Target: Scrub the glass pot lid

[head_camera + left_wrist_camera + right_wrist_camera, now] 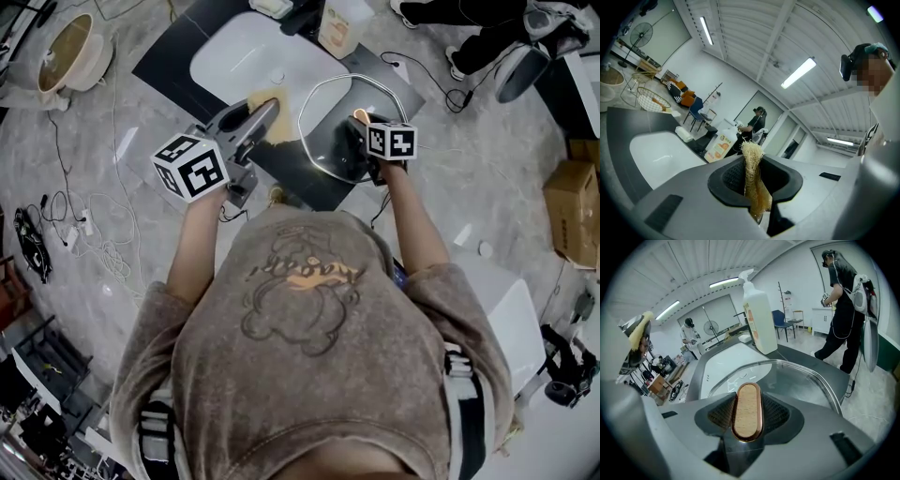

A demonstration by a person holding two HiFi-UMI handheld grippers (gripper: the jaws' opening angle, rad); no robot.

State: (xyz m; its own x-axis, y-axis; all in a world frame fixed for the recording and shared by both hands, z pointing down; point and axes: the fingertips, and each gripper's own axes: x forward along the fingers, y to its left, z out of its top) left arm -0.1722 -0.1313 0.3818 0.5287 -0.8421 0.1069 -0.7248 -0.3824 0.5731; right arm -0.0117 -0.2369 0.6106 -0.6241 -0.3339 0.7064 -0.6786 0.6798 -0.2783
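Observation:
The glass pot lid (326, 120) with a metal rim is held tilted at the right edge of the white sink basin (234, 56). My right gripper (360, 124) is shut on the lid's oval wooden knob (746, 411), whose copper edge shows between the pads; the glass (806, 380) spreads out beyond it. My left gripper (258, 117) is shut on a tan loofah scrubber (263, 105), just left of the lid's rim. In the left gripper view the loofah (753, 173) stands pinched upright between the jaws. The right gripper view shows the loofah (641, 330) at the far left.
A pump bottle of soap (758, 317) stands on the dark counter (173, 52) behind the basin. A person in black (843, 310) stands to the right. Cables (80, 225) lie on the floor at the left, and a cardboard box (574, 202) at the right.

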